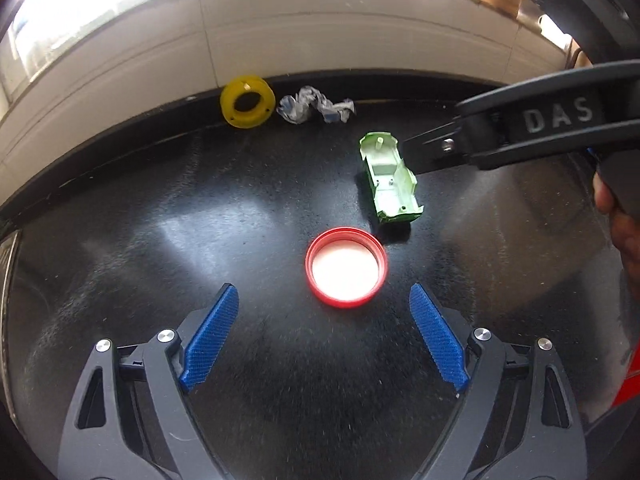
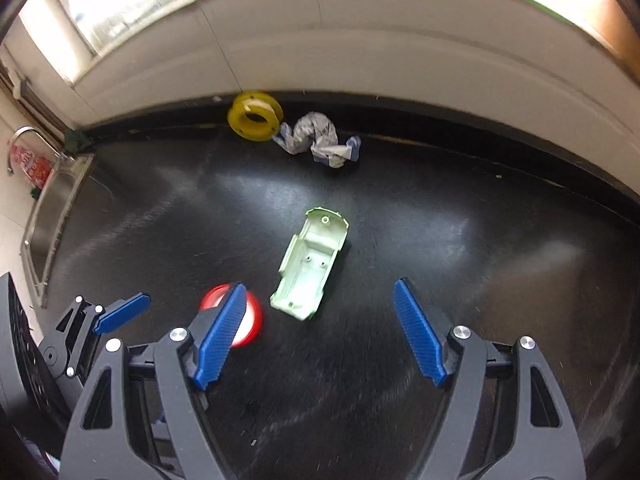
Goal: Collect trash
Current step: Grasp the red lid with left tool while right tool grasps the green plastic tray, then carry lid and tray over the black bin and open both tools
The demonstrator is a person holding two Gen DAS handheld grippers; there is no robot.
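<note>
A: From the left wrist, what shows?
B: The left tongs are spread wide above the black counter, angled down at a red lid lying open side up just ahead of the blue fingers. Beyond it lies a green plastic shell. The right tongs reach in from the right, tips at the shell's edge; I cannot tell their state here. A yellow spool and crumpled paper sit by the back wall.
A: And the right wrist?
B: The right tongs are spread, pointing down at the shell, which lies ahead between the fingers. The lid sits partly behind the left-hand finger. The left tongs show at the lower left.
</note>
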